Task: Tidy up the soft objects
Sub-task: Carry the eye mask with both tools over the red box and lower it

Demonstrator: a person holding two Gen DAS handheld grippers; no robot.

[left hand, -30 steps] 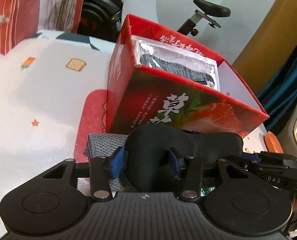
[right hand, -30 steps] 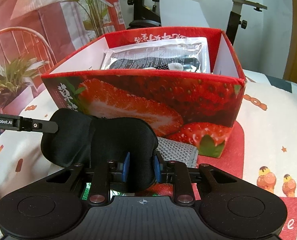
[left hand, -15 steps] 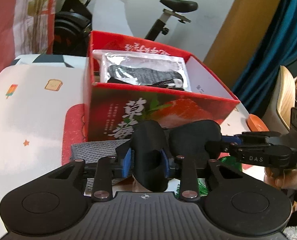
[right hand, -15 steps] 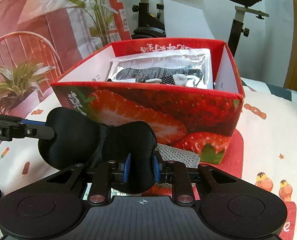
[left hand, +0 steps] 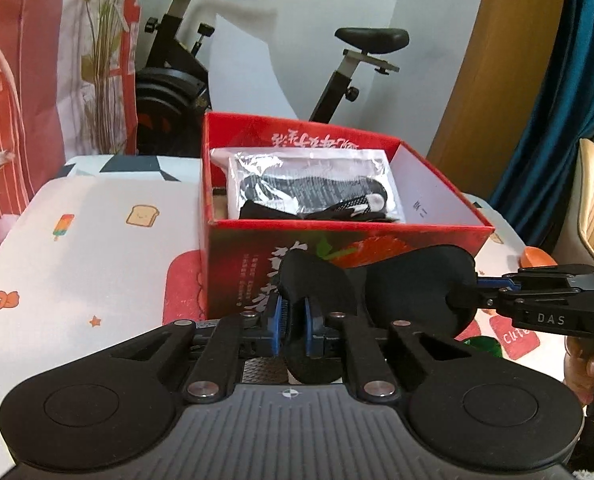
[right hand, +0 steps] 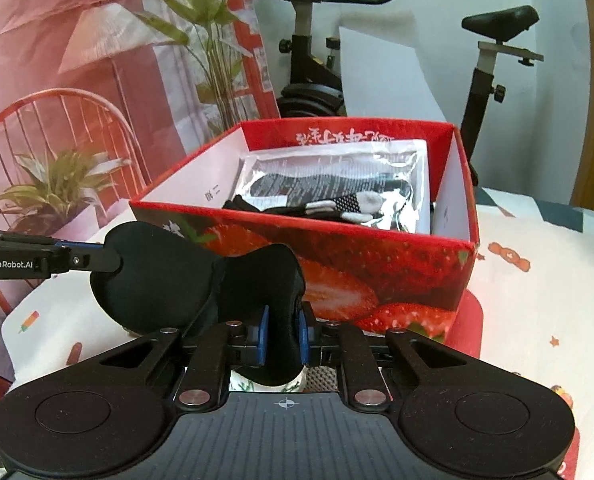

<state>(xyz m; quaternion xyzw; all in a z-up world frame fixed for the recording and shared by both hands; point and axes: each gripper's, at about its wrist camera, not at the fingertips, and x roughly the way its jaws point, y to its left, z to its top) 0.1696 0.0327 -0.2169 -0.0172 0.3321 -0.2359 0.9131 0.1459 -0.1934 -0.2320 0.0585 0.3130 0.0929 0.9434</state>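
Left wrist view: the left gripper (left hand: pixel 293 322) pinches one lobe of a soft black padded eye mask (left hand: pixel 413 288), its blue pads squeezed tight. Just ahead stands an open red strawberry-printed cardboard box (left hand: pixel 377 248).

Right wrist view: the right gripper (right hand: pixel 281 338) is closing on the mask's other lobe, fabric pressed between its pads.

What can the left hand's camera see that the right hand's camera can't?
Only the left wrist view shows the dark blue curtain, the orange round thing on the table's far edge, and toast and ice-lolly prints.

Only the right wrist view shows the red wire chair picture on the backdrop and the little bear prints.

Both show the red strawberry cardboard box holding a clear plastic packet, the exercise bike, and the soft black eye mask pinched at each end by the left gripper and right gripper.
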